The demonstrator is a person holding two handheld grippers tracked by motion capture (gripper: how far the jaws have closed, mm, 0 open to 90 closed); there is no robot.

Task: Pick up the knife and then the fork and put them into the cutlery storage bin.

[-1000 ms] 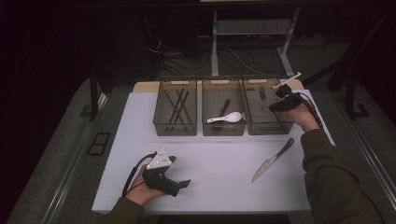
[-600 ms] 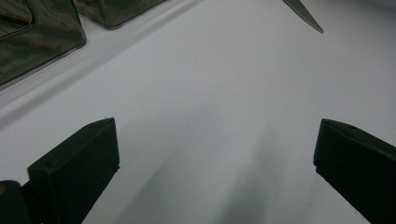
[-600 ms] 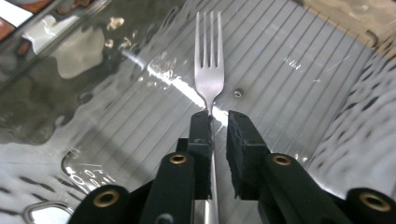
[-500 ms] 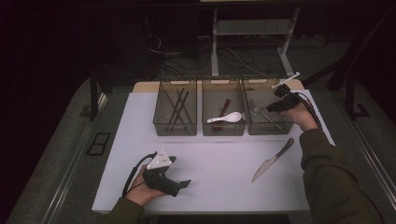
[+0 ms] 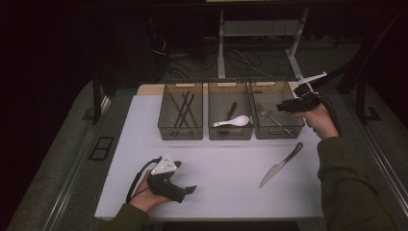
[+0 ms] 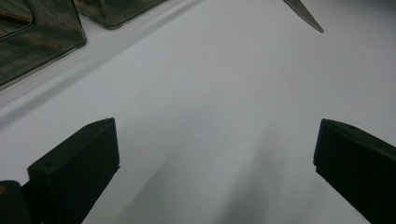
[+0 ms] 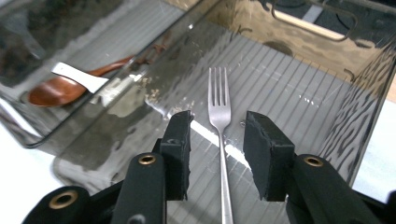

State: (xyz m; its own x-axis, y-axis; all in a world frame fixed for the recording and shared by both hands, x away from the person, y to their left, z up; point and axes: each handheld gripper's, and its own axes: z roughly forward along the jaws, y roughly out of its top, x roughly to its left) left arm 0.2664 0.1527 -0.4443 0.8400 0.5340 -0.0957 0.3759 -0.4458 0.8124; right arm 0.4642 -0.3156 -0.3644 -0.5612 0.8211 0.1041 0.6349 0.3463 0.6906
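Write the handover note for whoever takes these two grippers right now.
Right gripper: over the right-hand bin, jaws just opened, clear of the fork lying on the bin floor.
Left gripper: open, empty, resting low on the table.
Done: fork in the right bin, spoons in the middle one, chopsticks in the left one.
Left: the knife lies on the table in front of the right bin, probably next.

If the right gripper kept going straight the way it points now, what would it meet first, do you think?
Most likely the fork, lying on the floor of the right-hand bin. The right gripper has just been opening its jaws, which straddle the handle without touching; depth is hard to judge.
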